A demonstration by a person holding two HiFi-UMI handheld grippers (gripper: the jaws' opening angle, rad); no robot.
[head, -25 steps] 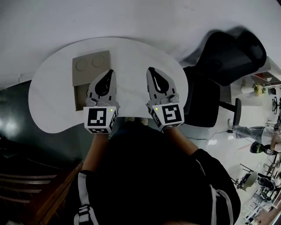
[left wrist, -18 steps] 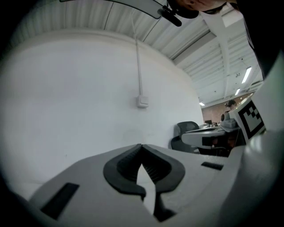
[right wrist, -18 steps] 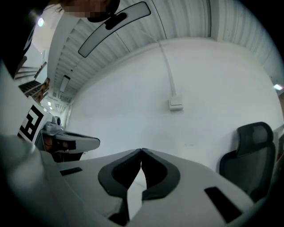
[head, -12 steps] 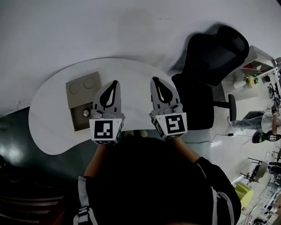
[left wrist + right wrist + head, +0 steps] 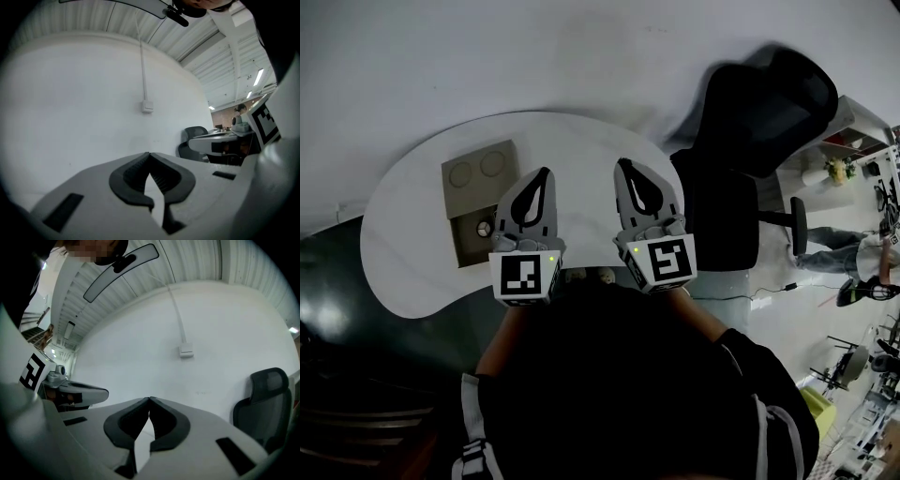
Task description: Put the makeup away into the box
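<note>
Makeup (image 5: 485, 228) — one small round piece — lies in the box (image 5: 473, 192) on the table (image 5: 412, 244), uncovered since left gripper (image 5: 545, 173) and right gripper (image 5: 623, 165) have risen clear, jaws together and empty — stowing looks complete.

Left gripper: light grey plastic left gripper (image 5: 542, 176), a tapering shell with a black teardrop-shaped inset.
Right gripper: light grey plastic right gripper (image 5: 623, 167), same build.
Pads: black ribbed rubber pads (image 5: 133, 172) along the inner edges.
Marker cubes: white cubes (image 5: 526, 276) printed with black square patterns, each with a small green light.
Clothing: black short-sleeved top (image 5: 619, 375); grey shoulder straps (image 5: 474, 427).
</note>
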